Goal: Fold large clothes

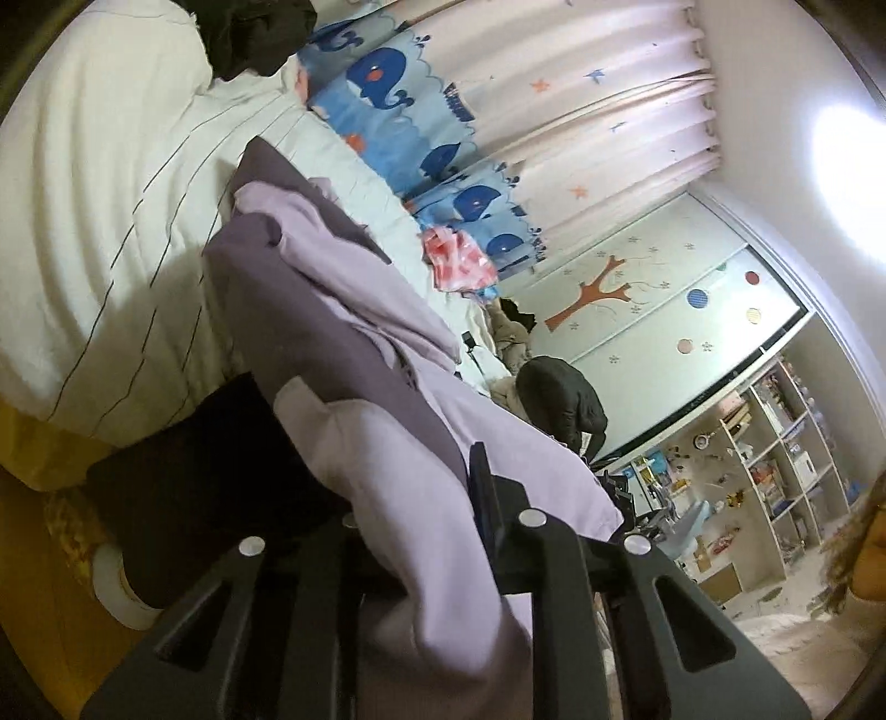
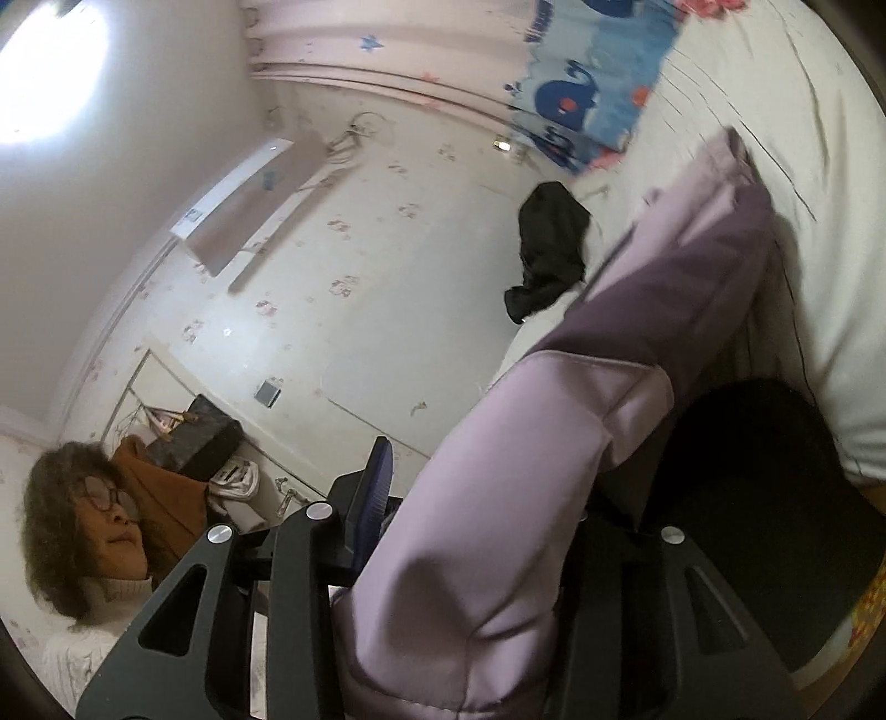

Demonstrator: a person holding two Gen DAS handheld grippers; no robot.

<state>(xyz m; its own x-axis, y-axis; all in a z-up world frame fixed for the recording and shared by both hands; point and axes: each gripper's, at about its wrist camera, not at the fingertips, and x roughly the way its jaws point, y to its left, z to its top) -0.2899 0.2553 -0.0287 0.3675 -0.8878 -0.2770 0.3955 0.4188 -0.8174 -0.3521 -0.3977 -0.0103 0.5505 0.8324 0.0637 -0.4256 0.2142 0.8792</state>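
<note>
Left gripper (image 1: pixel 421 498) fills the bottom of the left wrist view, its black jaws drawn together and clamped on a fold of the lilac garment (image 1: pixel 343 310), which has darker purple panels. From the jaws the cloth runs up toward 11 o'clock and lies partly on the bed (image 1: pixel 99 232), whose cream cover has thin dark stripes. A black garment (image 1: pixel 260 33) lies at 12 o'clock on the far end of the bed. A curtain (image 1: pixel 498 111) printed with blue whales on its lower band hangs at 1 o'clock, just beside the bed. A pink patterned cloth (image 1: pixel 459 260) sits near the middle of the view, at the bed's edge. At 3 o'clock there is a wardrobe door (image 1: pixel 637 288) painted with a tree and coloured dots, and at 4 o'clock open shelves (image 1: pixel 775 459) crowded with small items. A dark jacket (image 1: pixel 565 393) is heaped just right of centre. In the right wrist view, the right gripper (image 2: pixel 470 554) rises from the bottom edge; the same lilac garment (image 2: pixel 498 498) passes between its jaws, which are closed on a thick bunch of the cloth. The fabric stretches toward 1 o'clock and meets the striped bed (image 2: pixel 803 166). The black garment (image 2: pixel 548 255) lies near the centre, on the bed's far end. The whale curtain (image 2: pixel 587 83) hangs at 12 o'clock. A person (image 2: pixel 94 526) in a pale sweater, wearing glasses, appears at 8 o'clock. A bright ceiling light (image 2: pixel 50 72) glares at 10 o'clock.
</note>
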